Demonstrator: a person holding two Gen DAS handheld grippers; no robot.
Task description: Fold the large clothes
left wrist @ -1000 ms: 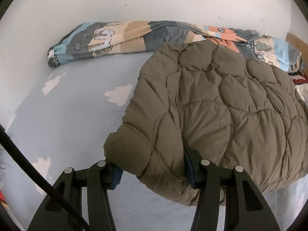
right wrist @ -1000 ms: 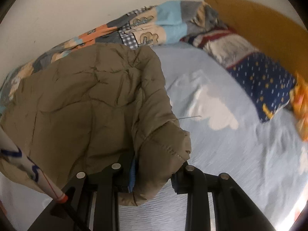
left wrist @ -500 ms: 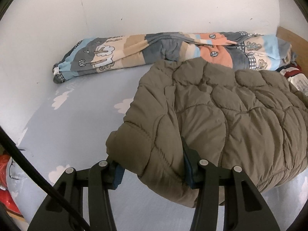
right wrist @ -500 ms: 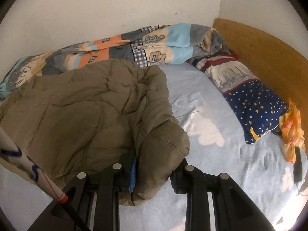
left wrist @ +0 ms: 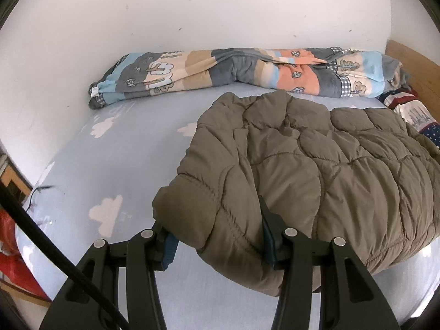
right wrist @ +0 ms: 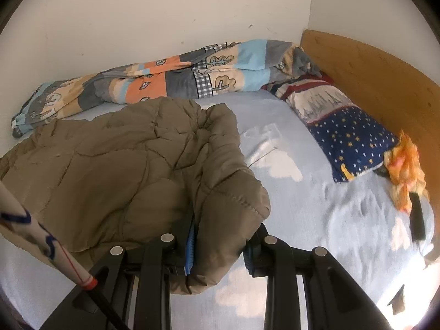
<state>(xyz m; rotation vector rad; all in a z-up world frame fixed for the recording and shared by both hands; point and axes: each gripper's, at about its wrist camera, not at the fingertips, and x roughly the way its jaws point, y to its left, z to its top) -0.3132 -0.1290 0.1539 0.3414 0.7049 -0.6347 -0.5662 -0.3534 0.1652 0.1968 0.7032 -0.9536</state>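
On the blue bed sheet (left wrist: pixel 115 170) the padded jacket (left wrist: pixel 316 181) lay bunched; I had dragged it back from the rolled quilt (left wrist: pixel 233 68), left tongs (left wrist: pixel 217 236) and right tongs (right wrist: pixel 220 244) each clamped on a thick corner, ready for folding.

- Under everything I see the bed (left wrist: pixel 132 165), covered in a pale blue sheet printed with white clouds.
- Along the white wall (left wrist: pixel 220 13) at the far side lies a rolled patchwork duvet (left wrist: pixel 236 71) in grey, peach, light blue and beige, with tree and leaf drawings on it.
- At the head end stands a wooden headboard (right wrist: pixel 371 68).
- Against it rests a pillow (right wrist: pixel 338 126), navy with small stars on the near part, striped red and white on the far part.
- Just beside the pillow's near corner lies a crumpled orange and yellow cloth (right wrist: pixel 407 170), with a small dark object (right wrist: pixel 416 217) touching it.
- At the left edge, off the bed, something red (left wrist: pixel 13 258) shows, too cut off to name.
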